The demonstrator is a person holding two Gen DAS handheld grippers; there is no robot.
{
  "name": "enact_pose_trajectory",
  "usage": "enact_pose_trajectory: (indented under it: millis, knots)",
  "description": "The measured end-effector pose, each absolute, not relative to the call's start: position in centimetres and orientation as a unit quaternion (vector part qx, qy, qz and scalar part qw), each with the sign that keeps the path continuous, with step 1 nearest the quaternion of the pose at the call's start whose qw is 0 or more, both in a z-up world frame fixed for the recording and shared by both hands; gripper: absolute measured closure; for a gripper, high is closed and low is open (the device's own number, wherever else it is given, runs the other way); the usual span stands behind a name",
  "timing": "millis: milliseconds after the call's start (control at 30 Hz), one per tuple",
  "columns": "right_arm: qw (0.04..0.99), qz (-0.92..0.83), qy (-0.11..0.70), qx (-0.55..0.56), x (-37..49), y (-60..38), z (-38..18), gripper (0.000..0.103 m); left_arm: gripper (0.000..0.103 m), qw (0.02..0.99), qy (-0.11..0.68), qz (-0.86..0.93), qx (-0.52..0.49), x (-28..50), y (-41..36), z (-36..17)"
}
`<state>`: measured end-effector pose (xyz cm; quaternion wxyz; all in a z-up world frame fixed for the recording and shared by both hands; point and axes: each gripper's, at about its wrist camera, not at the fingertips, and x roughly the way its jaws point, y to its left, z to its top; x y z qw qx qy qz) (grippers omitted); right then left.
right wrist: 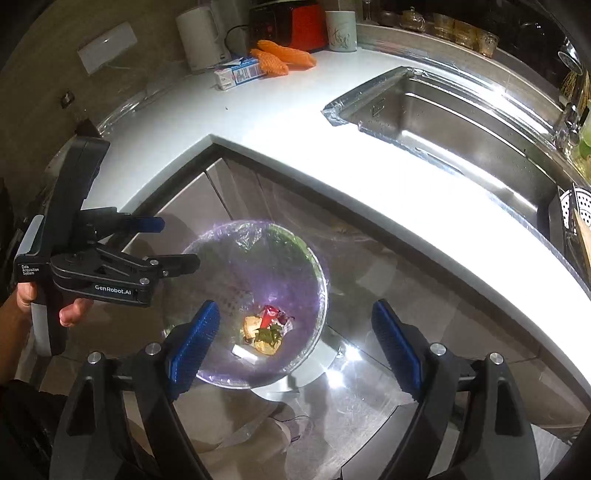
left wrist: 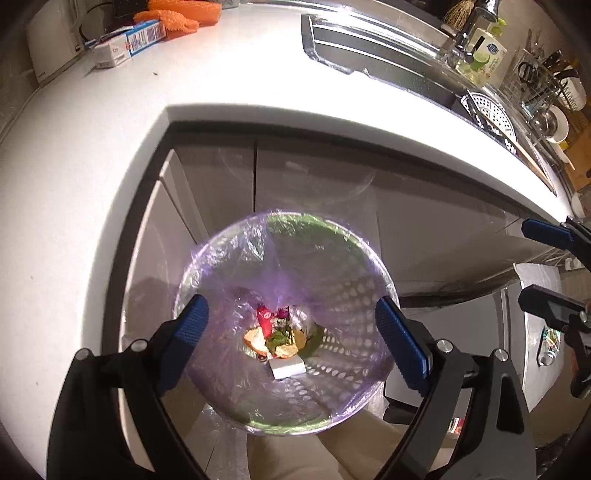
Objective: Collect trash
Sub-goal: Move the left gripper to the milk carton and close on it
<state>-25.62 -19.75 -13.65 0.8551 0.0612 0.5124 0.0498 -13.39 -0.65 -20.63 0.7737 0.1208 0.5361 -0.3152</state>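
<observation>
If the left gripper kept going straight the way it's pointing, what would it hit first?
Probably the trash at the bottom of the lined bin; the open left gripper aims into its mouth, though depth is unclear.

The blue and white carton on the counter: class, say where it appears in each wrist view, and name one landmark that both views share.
Left wrist view: the blue and white carton lies at the top left, beside the orange items.
Right wrist view: it lies at the top, left of centre, beside the same items.
Shared landmark: the lined trash bin below the counter's inner corner.
</observation>
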Motion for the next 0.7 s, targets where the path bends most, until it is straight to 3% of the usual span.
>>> enact_pose_trajectory:
  millis: [400,700]
  knots:
    - [0.889,0.052,0.453,0.045,-17.9,-17.7,-8.5,0.012,0.008,0.83,0.461,-0.291,0.115,-3.4,0.6,-13.8]
    - [0.897,0.038,0.439,0.044,-12.3,-16.9,-7.4,0.012,0.008,0.854,0.435,-0.261,0.117,7.9,3.5,-12.2]
